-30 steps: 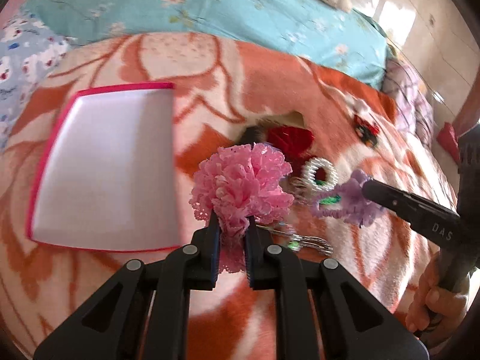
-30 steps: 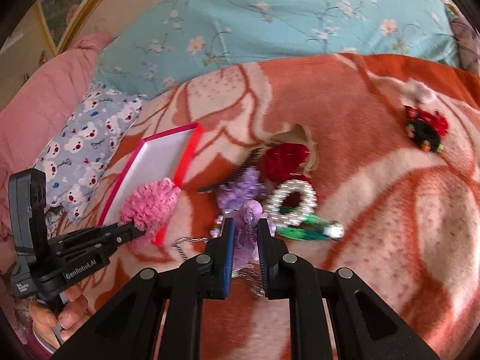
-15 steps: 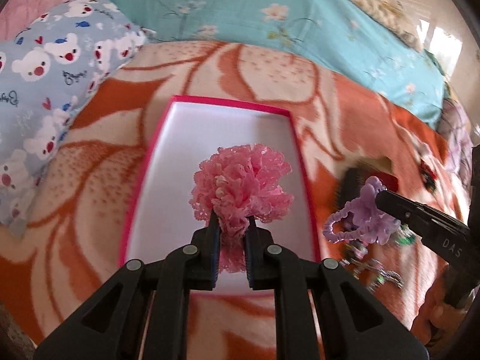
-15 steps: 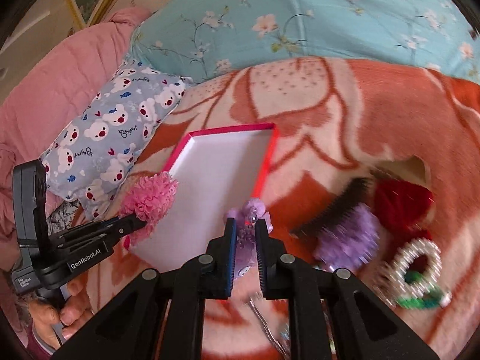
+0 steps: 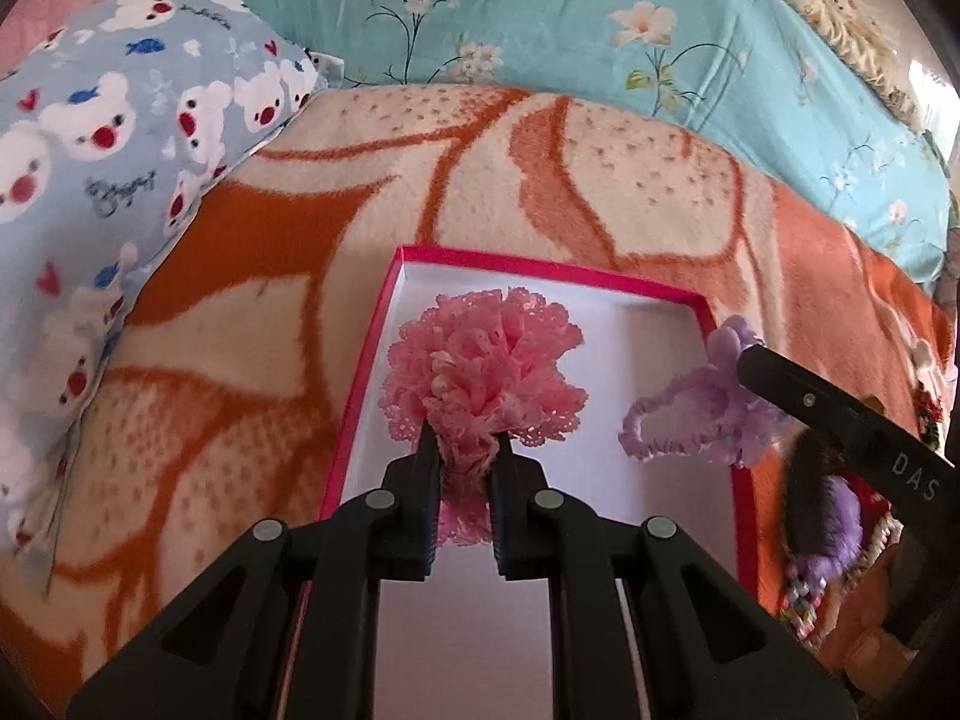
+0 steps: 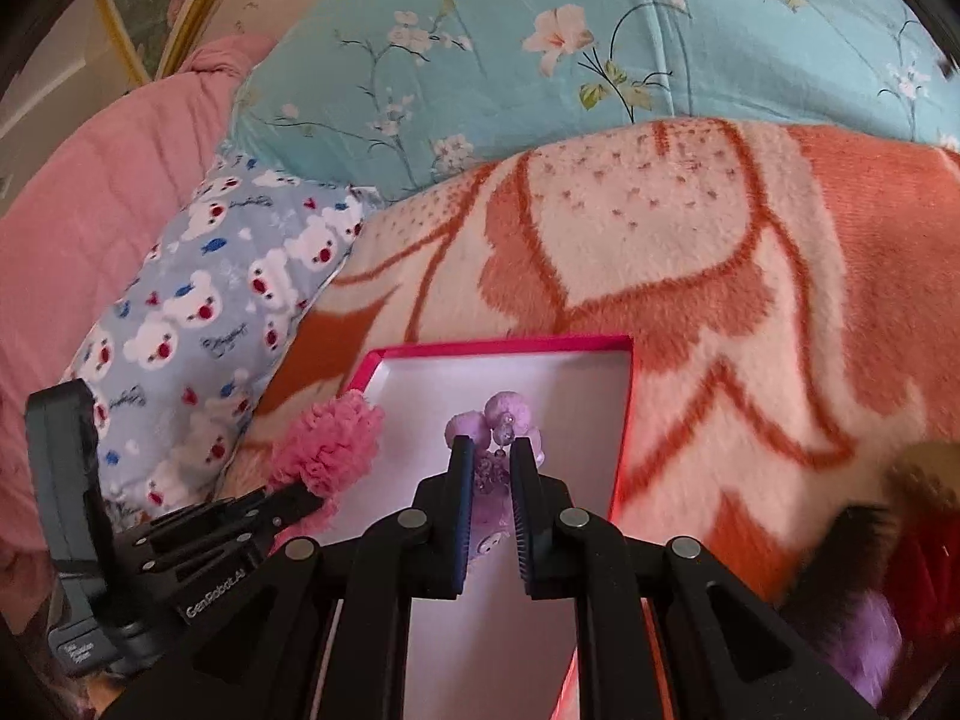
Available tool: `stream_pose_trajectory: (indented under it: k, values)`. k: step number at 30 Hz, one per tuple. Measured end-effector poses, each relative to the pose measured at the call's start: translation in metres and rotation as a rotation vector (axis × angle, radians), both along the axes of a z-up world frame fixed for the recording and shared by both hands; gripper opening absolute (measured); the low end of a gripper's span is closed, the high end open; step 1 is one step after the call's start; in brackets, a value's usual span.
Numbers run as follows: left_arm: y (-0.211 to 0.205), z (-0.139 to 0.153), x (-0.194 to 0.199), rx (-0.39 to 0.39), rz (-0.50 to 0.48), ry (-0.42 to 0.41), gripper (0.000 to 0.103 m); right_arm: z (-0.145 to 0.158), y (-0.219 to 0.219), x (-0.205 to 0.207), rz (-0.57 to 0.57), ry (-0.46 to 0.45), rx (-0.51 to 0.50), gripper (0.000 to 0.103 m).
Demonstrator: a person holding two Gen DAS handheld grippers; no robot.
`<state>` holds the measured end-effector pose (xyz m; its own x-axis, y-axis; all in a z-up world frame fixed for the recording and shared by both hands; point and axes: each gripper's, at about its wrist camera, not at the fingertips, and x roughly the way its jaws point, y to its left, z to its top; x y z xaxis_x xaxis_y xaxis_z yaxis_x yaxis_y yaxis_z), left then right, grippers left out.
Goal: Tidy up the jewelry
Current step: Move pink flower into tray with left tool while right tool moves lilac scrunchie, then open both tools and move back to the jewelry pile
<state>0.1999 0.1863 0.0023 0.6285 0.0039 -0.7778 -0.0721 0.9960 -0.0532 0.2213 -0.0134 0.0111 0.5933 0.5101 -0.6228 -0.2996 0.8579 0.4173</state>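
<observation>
Over the pink-rimmed box (image 5: 717,468) on the bed: two hair ties brought in from the pile.

Carried across within the last second. Left gripper (image 5: 465,456) jaws pinched on the pink scrunchie (image 5: 486,372), right gripper (image 6: 487,456) jaws clamped on the lilac scrunchie (image 6: 501,420); both poised above the white floor. Nothing visible inside yet; likely ready for release. More pieces left on the blanket (image 5: 600,180).

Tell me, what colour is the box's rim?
Bright pink, around a white inside; the box shows best in the left wrist view.

Soft daylight, perhaps from upper right, fisheye-bent edges (dark corners), right-side motion blur.
</observation>
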Motion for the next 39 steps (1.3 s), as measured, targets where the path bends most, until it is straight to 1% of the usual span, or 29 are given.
stream_pose_trajectory:
  k: [2, 3, 7, 12, 13, 14, 15, 17, 19, 21, 23, 24, 26, 30, 33, 39]
  values:
    - [-0.001, -0.006, 0.011, 0.022, 0.001, 0.007, 0.011, -0.007, 0.003, 0.012, 0.009, -0.004, 0.027, 0.011]
    - [-0.002, -0.011, 0.016, 0.032, 0.001, 0.017, 0.011, -0.011, 0.007, 0.018, 0.006, 0.001, 0.007, 0.011]
    - [-0.004, -0.025, 0.026, 0.057, -0.004, 0.047, 0.012, -0.027, 0.015, 0.032, 0.017, 0.039, -0.020, 0.011]
    - [-0.005, -0.030, 0.027, 0.060, -0.016, 0.064, 0.015, -0.036, 0.017, 0.039, 0.024, 0.066, -0.034, 0.012]
    - [-0.006, -0.031, 0.028, 0.063, -0.017, 0.072, 0.017, -0.036, 0.017, 0.040, 0.026, 0.072, -0.041, 0.012]
    - [-0.006, -0.032, 0.028, 0.065, -0.016, 0.081, 0.019, -0.036, 0.018, 0.042, 0.036, 0.081, -0.046, 0.016]
    - [-0.006, -0.032, 0.029, 0.066, -0.016, 0.085, 0.020, -0.037, 0.019, 0.042, 0.040, 0.085, -0.051, 0.016]
    - [-0.006, -0.034, 0.030, 0.065, -0.014, 0.094, 0.026, -0.037, 0.019, 0.043, 0.042, 0.089, -0.059, 0.017]
    - [-0.005, -0.034, 0.028, 0.060, -0.009, 0.100, 0.041, -0.036, 0.019, 0.043, 0.047, 0.096, -0.053, 0.017]
    - [-0.005, -0.033, 0.027, 0.062, -0.004, 0.103, 0.048, -0.034, 0.016, 0.042, 0.045, 0.095, -0.045, 0.024]
    - [-0.004, -0.032, 0.025, 0.052, -0.002, 0.106, 0.050, -0.031, 0.014, 0.041, 0.043, 0.090, -0.040, 0.040]
    - [-0.003, -0.032, 0.024, 0.050, -0.001, 0.108, 0.052, -0.029, 0.013, 0.040, 0.044, 0.087, -0.036, 0.042]
    - [-0.002, -0.030, 0.020, 0.048, 0.006, 0.111, 0.055, -0.026, 0.010, 0.038, 0.046, 0.085, -0.029, 0.042]
    - [0.000, -0.021, 0.011, 0.033, 0.019, 0.098, 0.064, -0.016, -0.001, 0.027, 0.036, 0.080, 0.001, 0.042]
    - [-0.002, -0.014, 0.000, 0.013, 0.021, 0.087, 0.065, -0.009, -0.013, 0.014, 0.026, 0.069, 0.004, 0.042]
    - [-0.018, 0.003, -0.023, -0.030, -0.007, 0.057, 0.065, -0.002, -0.053, -0.015, -0.016, 0.072, 0.008, 0.042]
